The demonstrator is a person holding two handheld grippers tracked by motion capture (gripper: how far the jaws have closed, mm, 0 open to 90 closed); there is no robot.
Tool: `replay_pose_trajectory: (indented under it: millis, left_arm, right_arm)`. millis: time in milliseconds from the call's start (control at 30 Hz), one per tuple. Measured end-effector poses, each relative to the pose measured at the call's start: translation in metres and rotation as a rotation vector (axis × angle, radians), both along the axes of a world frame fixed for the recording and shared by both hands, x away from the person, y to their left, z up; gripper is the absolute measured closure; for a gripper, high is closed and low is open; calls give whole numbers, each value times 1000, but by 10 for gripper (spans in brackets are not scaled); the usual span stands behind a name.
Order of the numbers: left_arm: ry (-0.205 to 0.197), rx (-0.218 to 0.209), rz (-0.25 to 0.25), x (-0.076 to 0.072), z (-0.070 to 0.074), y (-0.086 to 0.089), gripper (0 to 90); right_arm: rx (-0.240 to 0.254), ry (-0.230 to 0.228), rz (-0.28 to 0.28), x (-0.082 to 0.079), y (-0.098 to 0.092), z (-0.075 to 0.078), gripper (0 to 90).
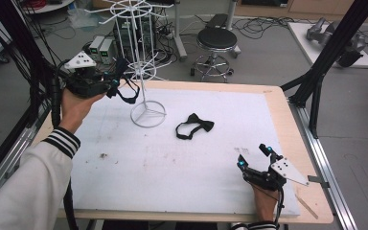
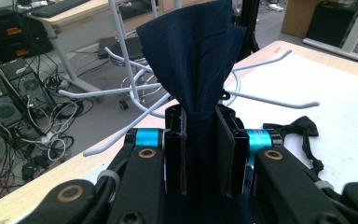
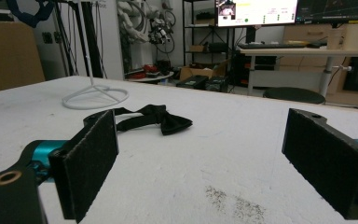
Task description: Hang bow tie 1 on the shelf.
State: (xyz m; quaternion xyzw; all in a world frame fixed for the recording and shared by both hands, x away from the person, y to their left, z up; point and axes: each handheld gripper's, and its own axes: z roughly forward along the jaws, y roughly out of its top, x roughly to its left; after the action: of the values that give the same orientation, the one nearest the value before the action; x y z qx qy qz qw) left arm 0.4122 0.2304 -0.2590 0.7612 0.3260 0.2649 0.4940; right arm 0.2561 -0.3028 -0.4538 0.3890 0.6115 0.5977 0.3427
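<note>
My left gripper (image 1: 111, 82) is raised at the table's far left corner, shut on a navy bow tie (image 2: 193, 60) whose strap loop (image 1: 128, 96) hangs below it. It sits close beside the white wire rack (image 1: 141, 57), whose arms (image 2: 265, 99) cross just behind the tie. A black bow tie (image 1: 194, 126) lies flat on the white mat near the rack's ring base (image 1: 148, 114); it also lies ahead of my right gripper (image 3: 205, 158). My right gripper (image 1: 253, 157) rests open near the front right of the mat, nothing between its pads.
The white mat (image 1: 182, 163) covers most of the wooden table (image 1: 280, 110). A black stool (image 1: 217, 40), cables and computer cases stand on the floor beyond the far edge. A black frame post (image 1: 316, 91) rises at the right.
</note>
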Motion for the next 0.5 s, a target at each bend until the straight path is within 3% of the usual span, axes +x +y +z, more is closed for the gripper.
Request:
replay_pose_trajectory:
  millis: [300,500]
  left_arm:
    - [5,0,34,0,0,-2,728]
    - [-8,-9,63,-1,2,-2,567]
  right_arm:
    - [2,2,0,0,0,0,99]
    - [1,1,0,0,0,0,99]
